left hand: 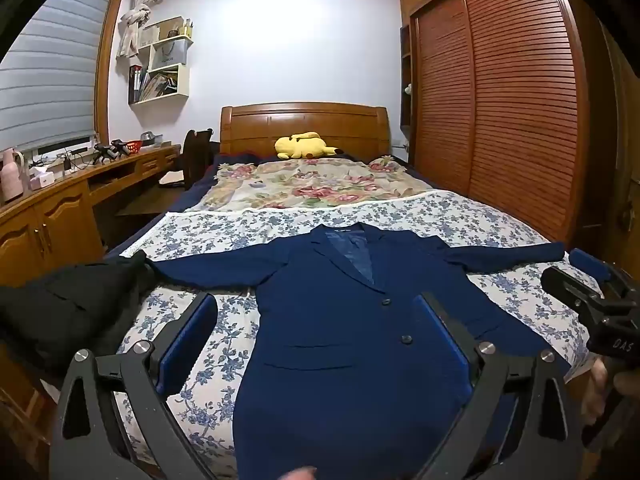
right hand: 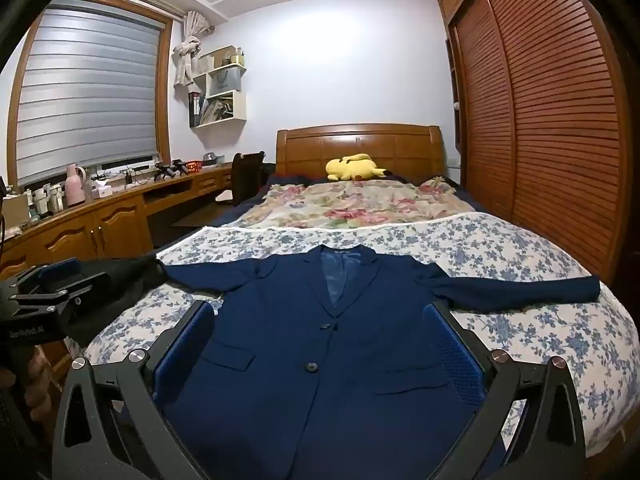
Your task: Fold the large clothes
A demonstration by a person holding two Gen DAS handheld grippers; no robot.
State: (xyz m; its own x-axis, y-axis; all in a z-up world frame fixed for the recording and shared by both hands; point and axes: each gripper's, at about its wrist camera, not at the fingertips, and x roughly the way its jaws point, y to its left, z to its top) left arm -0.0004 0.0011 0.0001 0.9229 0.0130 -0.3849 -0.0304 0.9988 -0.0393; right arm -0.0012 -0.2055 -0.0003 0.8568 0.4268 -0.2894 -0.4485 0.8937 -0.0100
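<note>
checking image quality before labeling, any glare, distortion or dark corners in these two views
Left wrist view: heavy fisheye bending of the wardrobe, black corner vignetting, a washed-out wall. Right wrist view: same bowing at the window blind, blown-out wall patch; the navy jacket stays sharp.

Left wrist view: taken low over the bed's foot, faced toward the headboard, close above the blue jacket. Right wrist view: set likewise, slightly rightward. Jacket, bed, headboard were shared.
</note>
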